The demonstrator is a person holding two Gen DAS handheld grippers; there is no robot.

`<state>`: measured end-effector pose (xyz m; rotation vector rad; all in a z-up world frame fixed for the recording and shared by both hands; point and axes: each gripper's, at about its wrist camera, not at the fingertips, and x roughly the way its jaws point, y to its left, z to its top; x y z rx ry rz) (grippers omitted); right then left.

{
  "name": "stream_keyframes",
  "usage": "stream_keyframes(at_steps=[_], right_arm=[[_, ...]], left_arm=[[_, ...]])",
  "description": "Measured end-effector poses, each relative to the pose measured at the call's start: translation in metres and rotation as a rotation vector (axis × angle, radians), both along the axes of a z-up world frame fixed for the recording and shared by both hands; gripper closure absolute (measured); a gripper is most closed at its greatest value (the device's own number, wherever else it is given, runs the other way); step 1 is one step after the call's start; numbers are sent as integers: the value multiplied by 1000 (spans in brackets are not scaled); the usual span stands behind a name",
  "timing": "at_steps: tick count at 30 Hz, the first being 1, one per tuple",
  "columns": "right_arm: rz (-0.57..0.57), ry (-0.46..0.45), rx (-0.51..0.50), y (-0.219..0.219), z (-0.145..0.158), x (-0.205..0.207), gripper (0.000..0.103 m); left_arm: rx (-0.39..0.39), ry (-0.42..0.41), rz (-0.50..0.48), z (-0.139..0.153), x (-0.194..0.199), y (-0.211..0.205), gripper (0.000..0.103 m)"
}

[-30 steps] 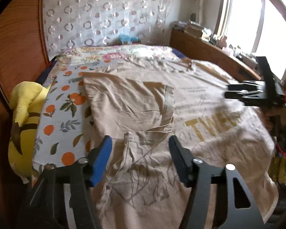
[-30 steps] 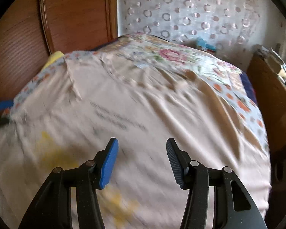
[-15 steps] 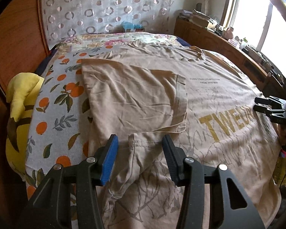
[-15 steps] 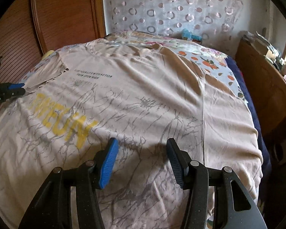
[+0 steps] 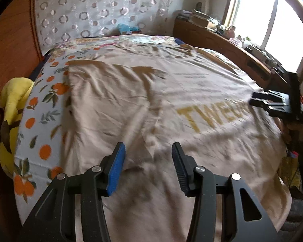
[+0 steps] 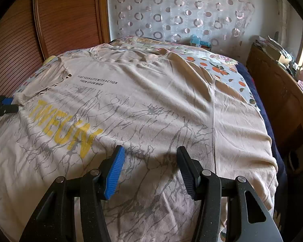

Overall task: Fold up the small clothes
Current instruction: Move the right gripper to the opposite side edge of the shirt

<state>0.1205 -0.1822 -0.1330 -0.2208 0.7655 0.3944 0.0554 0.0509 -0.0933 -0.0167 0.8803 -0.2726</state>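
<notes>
Because both grippers hang above the cloth with nothing between their fingers, the risks all lie in the next grab. The beige T-shirt point(image 6: 151, 104) lies face-up across the bed, collar toward the headboard edge, hem at the near edge; its left sleeve is already turned in over the chest, the right side still spread toward the bed's right edge.

Left gripper point(image 5: 147, 169): jaws apart, empty, poised over the folded-in left side near the hem. Right gripper point(image 6: 150, 171): jaws apart, empty, over the lower front just right of the yellow lettering point(image 6: 62, 129).

Risks, as I judge them:
- Thin jersey — a pinch may catch one layer only, so the back layer lags and the fold goes crooked.
- A deep pinch could also take the bedsheet point(image 5: 40, 121) beneath and drag it along.
- The turned-in sleeve lies loose; pulling the hem may slide it open.
- Uneven lift between the two hands would skew the fold line.

Materials: shirt soft, matte, limp, creased in shallow ridges; grey branching print, flat yellow letters, a ribbed collar. Sheet is pale cotton with oranges and leaves. A plush yellow toy point(image 5: 12, 104) sits rounded at the bed's left edge. Finger pads ridged — one blue, one black.
</notes>
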Motion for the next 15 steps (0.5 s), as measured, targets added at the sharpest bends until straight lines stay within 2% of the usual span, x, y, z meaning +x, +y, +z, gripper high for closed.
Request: stream_keyframes(at_steps=[4, 9, 15], right_arm=[[1, 4, 3, -1, 0, 0, 47], [1, 3, 2, -2, 1, 0, 47], [1, 5, 5, -4, 2, 0, 47]], left_arm=[[14, -24, -17, 5, -15, -13, 53], [34, -60, 8, 15, -18, -16, 51], [13, -137, 71, 32, -18, -9, 46]])
